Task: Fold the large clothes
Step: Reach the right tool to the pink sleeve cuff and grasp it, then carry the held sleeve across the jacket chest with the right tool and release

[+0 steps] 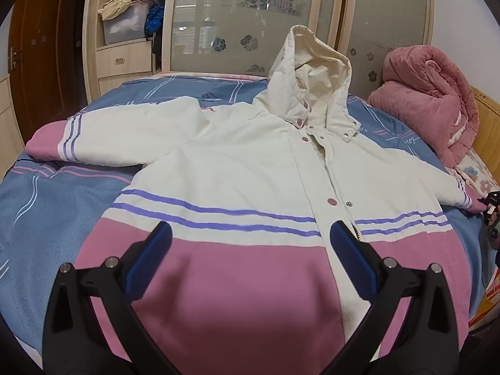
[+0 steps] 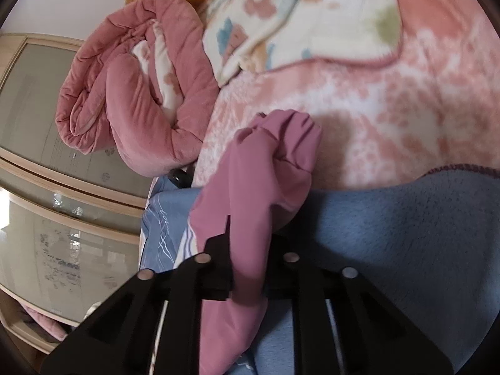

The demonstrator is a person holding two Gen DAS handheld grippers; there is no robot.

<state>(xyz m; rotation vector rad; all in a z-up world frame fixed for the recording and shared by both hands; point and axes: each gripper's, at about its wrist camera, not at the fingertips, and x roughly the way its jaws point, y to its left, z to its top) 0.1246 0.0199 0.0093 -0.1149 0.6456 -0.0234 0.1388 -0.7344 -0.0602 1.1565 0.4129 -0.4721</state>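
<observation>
Left wrist view: bed fills most of the frame, covered by a blue blanket with pale line patterns. Behind it, a light wood wardrobe with frosted sliding panels; 1 open section holds a plastic bin and piled clothes. Rolled pink quilt sits at the far right of the bed, against a wooden headboard.

Hooded jacket lies front-up, spread flat on the blue blanket. Cream upper body, pink lower band, 2 purple stripes across the chest. Hood stands up toward the wardrobe. Front partly snapped, zipper showing. Left-side sleeve stretches out flat, pink cuff at its end.

Left gripper hovers over the pink lower band, jaws spread wide, blue pads clear of the fabric, nothing between them.

Right gripper is just visible at the far right edge, at the end of the other sleeve.

Right wrist view: right gripper is clamped on the pink sleeve cuff; fabric bunches up past the fingers and hangs down between them. Frame is tilted. Below the cuff, blue blanket; beyond it a pink-and-white mottled blanket and a floral one. Rolled quilt to the left.
</observation>
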